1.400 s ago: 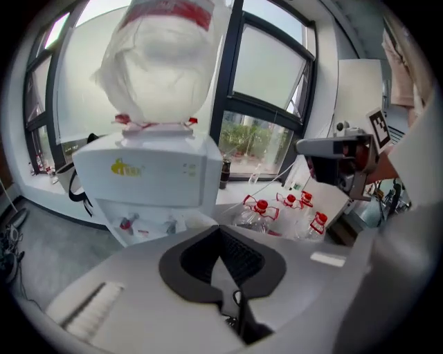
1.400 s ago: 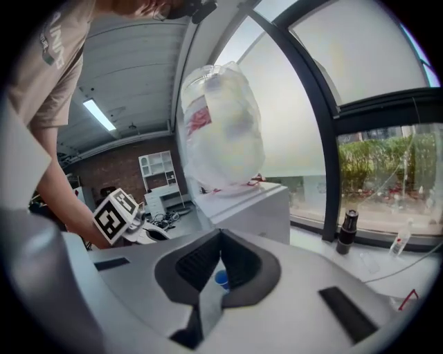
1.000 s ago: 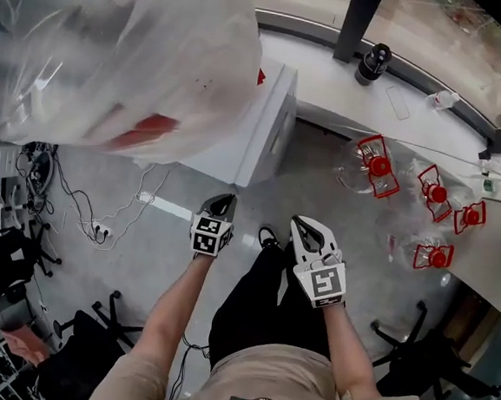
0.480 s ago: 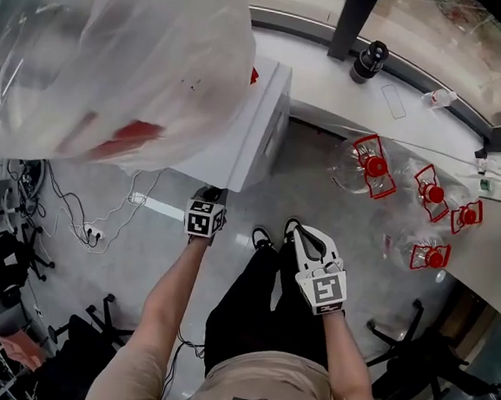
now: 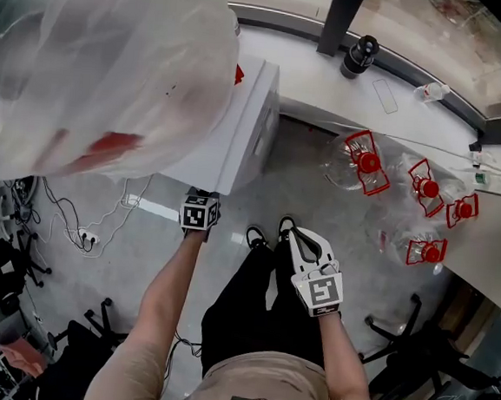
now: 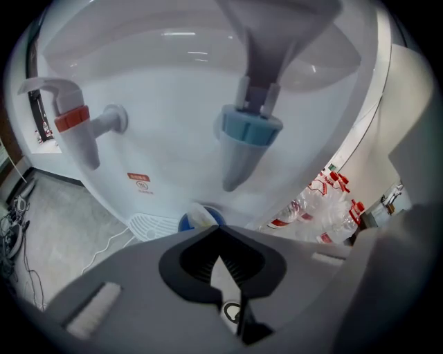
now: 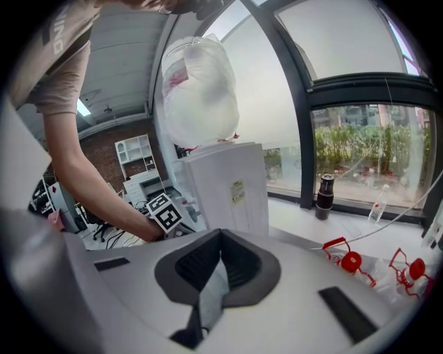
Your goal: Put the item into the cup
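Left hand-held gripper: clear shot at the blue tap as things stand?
Probably yes. In the left gripper view the blue tap sits just ahead of and above the left hand-held gripper, with nothing between them. Its jaws are together, so it would push rather than grasp.

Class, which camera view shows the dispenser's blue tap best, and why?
The left gripper view: the blue tap is close and central. The head view shows only the dispenser from above, tap hidden; the right gripper view shows just its side.
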Action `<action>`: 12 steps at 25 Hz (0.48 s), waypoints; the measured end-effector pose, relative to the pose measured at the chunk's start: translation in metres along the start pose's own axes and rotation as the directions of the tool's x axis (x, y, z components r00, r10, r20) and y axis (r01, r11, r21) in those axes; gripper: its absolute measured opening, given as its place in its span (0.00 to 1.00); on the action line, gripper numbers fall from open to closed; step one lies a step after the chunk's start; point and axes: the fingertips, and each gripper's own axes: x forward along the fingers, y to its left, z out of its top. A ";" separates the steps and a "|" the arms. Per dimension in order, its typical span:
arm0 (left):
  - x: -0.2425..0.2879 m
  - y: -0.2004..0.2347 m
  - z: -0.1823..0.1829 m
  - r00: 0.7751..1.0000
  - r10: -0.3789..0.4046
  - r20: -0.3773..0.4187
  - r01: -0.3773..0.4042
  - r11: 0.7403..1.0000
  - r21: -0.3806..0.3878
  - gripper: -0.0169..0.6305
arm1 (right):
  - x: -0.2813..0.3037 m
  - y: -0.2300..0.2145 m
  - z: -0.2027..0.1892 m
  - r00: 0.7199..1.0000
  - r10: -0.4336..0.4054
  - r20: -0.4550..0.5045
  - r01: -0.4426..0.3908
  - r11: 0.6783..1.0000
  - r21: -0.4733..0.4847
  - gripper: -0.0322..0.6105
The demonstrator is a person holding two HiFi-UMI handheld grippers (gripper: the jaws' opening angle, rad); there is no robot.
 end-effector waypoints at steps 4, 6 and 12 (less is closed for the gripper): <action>-0.004 -0.003 -0.001 1.000 0.009 -0.001 -0.009 1.000 0.029 0.04 | -0.003 0.000 0.003 1.000 0.002 0.008 -0.002 1.000 0.006 0.06; -0.005 -0.007 -0.001 1.000 -0.002 0.000 0.002 0.999 0.045 0.04 | -0.003 0.001 0.005 1.000 0.005 0.012 -0.005 1.000 0.005 0.07; -0.015 -0.005 0.005 0.999 0.000 0.039 0.000 1.000 0.015 0.06 | 0.000 0.010 0.012 1.000 0.025 0.015 -0.025 1.000 -0.012 0.07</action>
